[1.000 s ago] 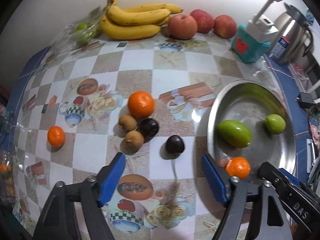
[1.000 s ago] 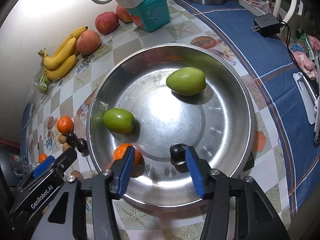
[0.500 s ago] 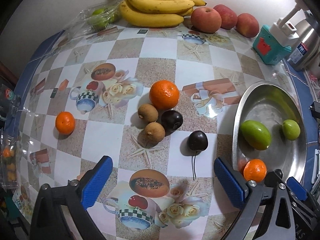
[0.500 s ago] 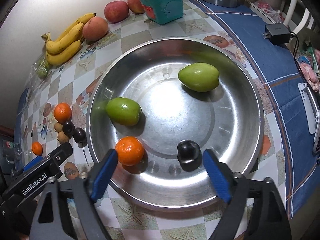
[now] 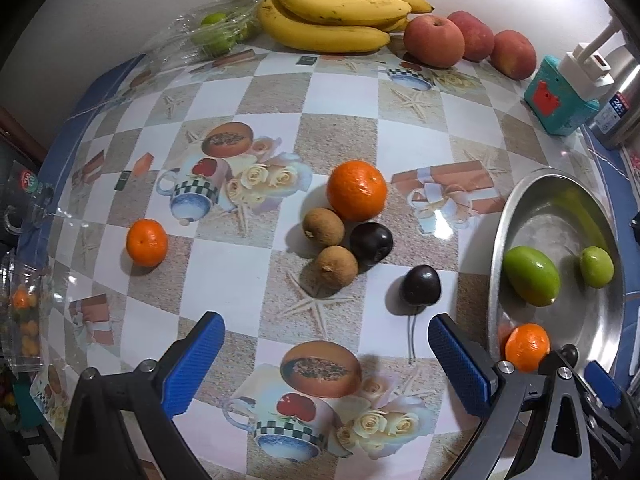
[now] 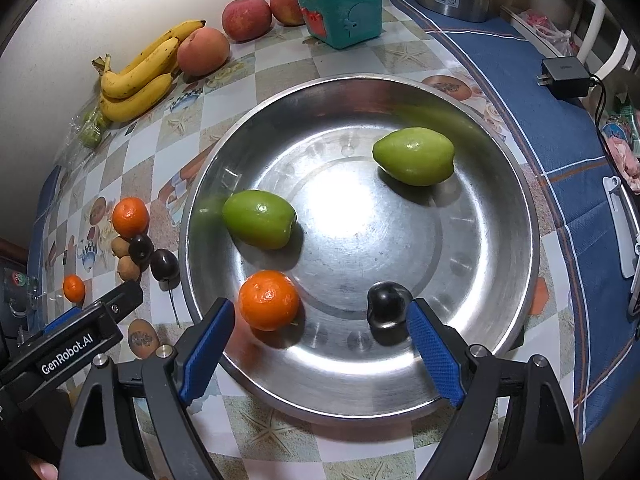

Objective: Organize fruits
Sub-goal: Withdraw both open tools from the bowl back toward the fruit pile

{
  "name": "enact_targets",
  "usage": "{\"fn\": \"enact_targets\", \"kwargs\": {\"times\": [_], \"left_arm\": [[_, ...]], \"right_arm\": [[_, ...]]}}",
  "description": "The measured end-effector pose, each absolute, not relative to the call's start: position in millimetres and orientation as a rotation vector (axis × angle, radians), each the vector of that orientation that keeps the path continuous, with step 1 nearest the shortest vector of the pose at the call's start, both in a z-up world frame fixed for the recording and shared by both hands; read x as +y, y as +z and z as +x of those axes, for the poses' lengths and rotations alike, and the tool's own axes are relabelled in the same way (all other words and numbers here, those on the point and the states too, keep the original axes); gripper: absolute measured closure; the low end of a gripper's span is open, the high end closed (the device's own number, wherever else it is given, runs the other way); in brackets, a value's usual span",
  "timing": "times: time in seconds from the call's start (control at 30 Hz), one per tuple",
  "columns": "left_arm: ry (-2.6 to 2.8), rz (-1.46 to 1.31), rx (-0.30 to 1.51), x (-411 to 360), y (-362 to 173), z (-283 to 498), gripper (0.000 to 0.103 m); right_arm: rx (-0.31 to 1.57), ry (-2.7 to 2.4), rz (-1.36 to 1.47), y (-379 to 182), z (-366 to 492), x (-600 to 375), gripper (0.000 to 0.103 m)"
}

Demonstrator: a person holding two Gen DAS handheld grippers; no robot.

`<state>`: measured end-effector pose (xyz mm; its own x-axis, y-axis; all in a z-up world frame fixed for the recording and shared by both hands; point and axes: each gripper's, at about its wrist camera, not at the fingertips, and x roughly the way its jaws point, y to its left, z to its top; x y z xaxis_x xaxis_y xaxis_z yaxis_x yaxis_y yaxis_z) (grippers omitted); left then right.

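Fruits go into our steel bowl (image 6: 520,208): our right gripper (image 6: 320,344) has just been opening, empty, its right pad touching or just beside the dark cherry (image 6: 387,305). Our left gripper (image 5: 326,360) gapes empty; beyond it a stemmed cherry (image 5: 421,285) on the table seems next, needing a forward reach.

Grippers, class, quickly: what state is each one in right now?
Left gripper: open, holding nothing, jaws just opened.
Right gripper: open, empty, jaws just opened; dark fruit lies by one finger.
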<state>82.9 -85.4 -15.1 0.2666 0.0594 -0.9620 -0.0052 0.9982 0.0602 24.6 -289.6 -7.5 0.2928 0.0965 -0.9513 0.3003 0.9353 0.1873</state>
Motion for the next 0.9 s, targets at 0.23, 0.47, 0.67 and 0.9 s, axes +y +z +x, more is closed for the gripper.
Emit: {"fn": "enact_targets", "kwargs": {"times": [0.23, 0.47, 0.67, 0.9], "left_arm": [[0.051, 0.050, 1.301, -81, -14, 83, 0.000], [0.033, 0.051, 1.298, -79, -11, 83, 0.000], [0.026, 0.023, 1.288, -67, -4, 87, 0.000], [0.076, 0.001, 1.250, -25, 10, 97, 0.000]], "right_arm": [[1.268, -0.143, 0.349, -8, 26, -287, 0.000], [1.270, -0.140, 0.341, -8, 27, -285, 0.000], [1.257, -0.138, 0.347, -7, 27, -282, 0.000], [1.232, -0.119, 0.343, -4, 29, -275, 0.000]]}}
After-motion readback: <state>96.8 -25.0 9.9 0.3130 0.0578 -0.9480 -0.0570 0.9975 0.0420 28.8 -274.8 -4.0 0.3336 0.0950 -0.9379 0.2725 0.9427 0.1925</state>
